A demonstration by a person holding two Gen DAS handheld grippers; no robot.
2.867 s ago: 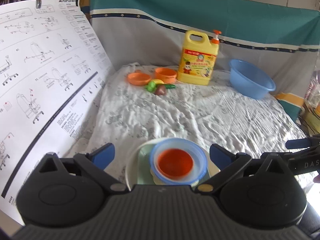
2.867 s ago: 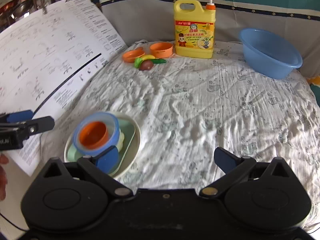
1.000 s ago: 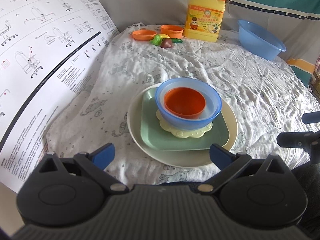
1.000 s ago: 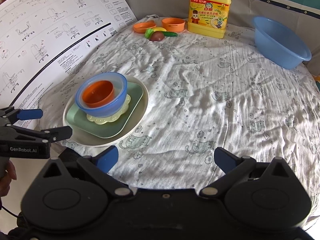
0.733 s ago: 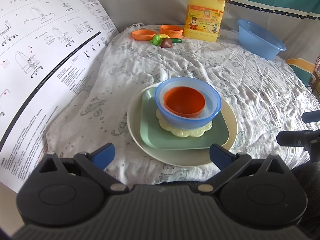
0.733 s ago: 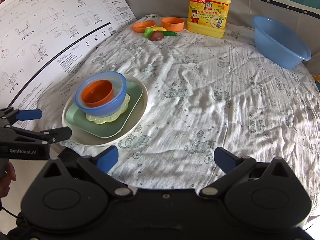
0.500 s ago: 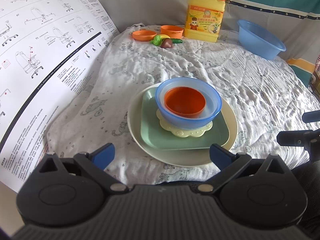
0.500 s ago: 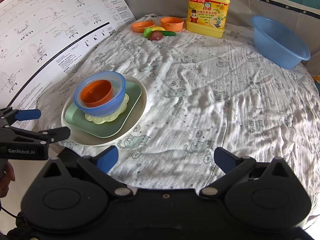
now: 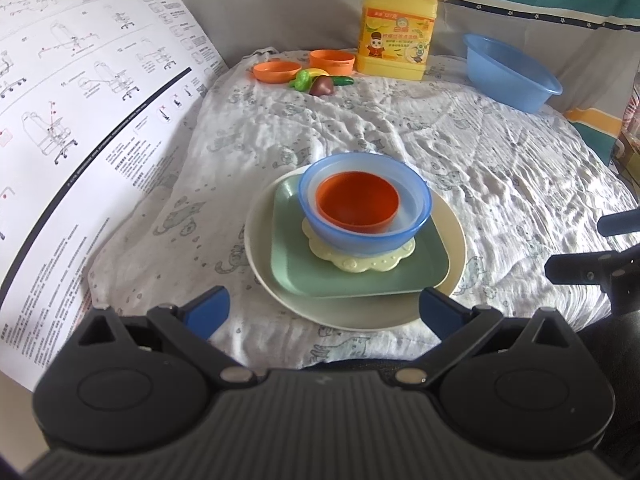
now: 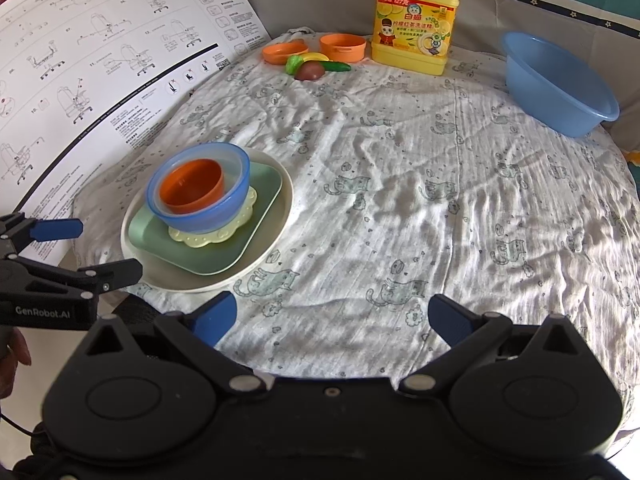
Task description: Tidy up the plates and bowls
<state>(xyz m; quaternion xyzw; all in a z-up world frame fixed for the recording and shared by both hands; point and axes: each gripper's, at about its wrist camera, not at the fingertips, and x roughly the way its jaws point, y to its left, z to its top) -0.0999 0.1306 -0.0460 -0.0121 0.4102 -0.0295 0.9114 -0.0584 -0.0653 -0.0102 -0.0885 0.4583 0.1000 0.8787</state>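
A stack stands on the patterned cloth: a round cream plate (image 9: 452, 236) (image 10: 276, 236), a square green plate (image 9: 296, 256) (image 10: 208, 256), a pale yellow scalloped plate (image 9: 360, 262) (image 10: 224, 234), a blue bowl (image 9: 320, 220) (image 10: 200, 220), a clear liner and an orange bowl (image 9: 356, 200) (image 10: 190, 186) on top. My left gripper (image 9: 322, 308) (image 10: 80, 248) is open, just in front of the stack, touching nothing. My right gripper (image 10: 332, 316) is open and empty over bare cloth to the right of the stack; its fingers (image 9: 580, 266) show at the right edge of the left wrist view.
At the back stand a yellow detergent jug (image 9: 396, 36) (image 10: 414, 24), two small orange dishes (image 9: 332, 60) (image 10: 342, 46), toy vegetables (image 9: 320, 82) (image 10: 312, 66) and a tilted blue basin (image 9: 508, 72) (image 10: 556, 84). A large instruction sheet (image 9: 80, 100) (image 10: 100, 60) rises along the left.
Both grippers have drawn back and risen since 2.9 s ago, so the whole stack now shows. Over the last second almost nothing has moved.
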